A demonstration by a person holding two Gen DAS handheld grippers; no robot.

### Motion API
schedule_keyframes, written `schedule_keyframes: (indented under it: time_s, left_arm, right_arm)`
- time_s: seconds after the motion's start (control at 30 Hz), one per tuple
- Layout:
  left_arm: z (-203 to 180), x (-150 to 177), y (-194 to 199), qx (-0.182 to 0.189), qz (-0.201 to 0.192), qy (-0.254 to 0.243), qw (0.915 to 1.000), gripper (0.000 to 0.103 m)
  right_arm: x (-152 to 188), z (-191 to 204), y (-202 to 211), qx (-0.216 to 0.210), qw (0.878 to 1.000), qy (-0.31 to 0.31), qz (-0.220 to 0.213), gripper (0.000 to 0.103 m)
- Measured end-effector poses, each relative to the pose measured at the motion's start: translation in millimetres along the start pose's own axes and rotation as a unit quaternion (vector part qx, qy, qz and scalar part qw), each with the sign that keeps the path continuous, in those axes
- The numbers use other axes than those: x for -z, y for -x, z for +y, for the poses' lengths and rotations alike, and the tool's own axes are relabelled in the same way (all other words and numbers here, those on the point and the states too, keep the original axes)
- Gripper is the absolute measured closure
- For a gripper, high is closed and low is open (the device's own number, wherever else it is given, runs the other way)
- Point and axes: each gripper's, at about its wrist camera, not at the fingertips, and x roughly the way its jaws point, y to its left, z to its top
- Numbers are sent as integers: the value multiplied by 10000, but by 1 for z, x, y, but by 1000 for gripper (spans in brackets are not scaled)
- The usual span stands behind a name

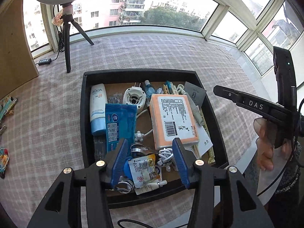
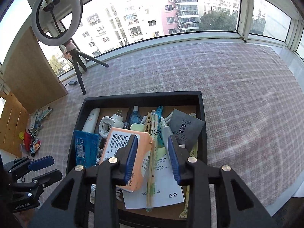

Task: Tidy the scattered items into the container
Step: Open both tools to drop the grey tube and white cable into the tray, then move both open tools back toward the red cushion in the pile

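A black tray (image 1: pixel 86 114) (image 2: pixel 203 114) on the checked cloth holds many items: a white sunscreen tube (image 1: pixel 97 108), a blue wipes pack (image 1: pixel 119 125), an orange tissue pack (image 1: pixel 173 119) (image 2: pixel 123 148), a sauce sachet (image 1: pixel 145 171), a white cable (image 1: pixel 166 156), wrapped chopsticks (image 2: pixel 153 163) and a grey sachet (image 2: pixel 185 127). My left gripper (image 1: pixel 150 148) is open and empty, just above the sachet and cable at the tray's near side. My right gripper (image 2: pixel 153 146) is open and empty above the chopsticks and tissue pack.
A ring light on a tripod (image 1: pixel 66 43) (image 2: pixel 76 66) stands at the back left by a wooden board (image 2: pixel 32 76). Several small items (image 2: pixel 32 140) (image 1: pixel 4 155) lie on the cloth left of the tray. Windows run along the far edge.
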Motion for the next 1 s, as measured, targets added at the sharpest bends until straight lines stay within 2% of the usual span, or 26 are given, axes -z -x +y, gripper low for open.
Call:
schedule_keyframes:
  time_s: [0.3, 0.53, 0.67, 0.77, 0.8, 1.0]
  left_arm:
    - [65, 14, 15, -385, -170, 702, 9966, 56]
    - [140, 38, 32, -766, -325, 1461, 9858, 56]
    - [189, 56, 43, -1006, -358, 1971, 9746, 56]
    - [228, 73, 53, -1262, -412, 2323, 9636, 56]
    - [241, 80, 56, -1326, -422, 2462, 9592, 56]
    - [320, 120, 82, -1739, -515, 3268, 9275, 56]
  right_arm:
    - [-5, 53, -20, -360, 9974, 584, 196, 70]
    - [-9, 110, -39, -735, 9902, 1097, 461, 70]
    - [-12, 151, -48, -966, 9835, 1411, 593, 70]
    - [-11, 192, -56, -1181, 9753, 1725, 715, 64]
    - [-10, 206, -59, -1253, 9720, 1835, 758, 61]
    - [-3, 306, -84, -1588, 9499, 2521, 945, 61]
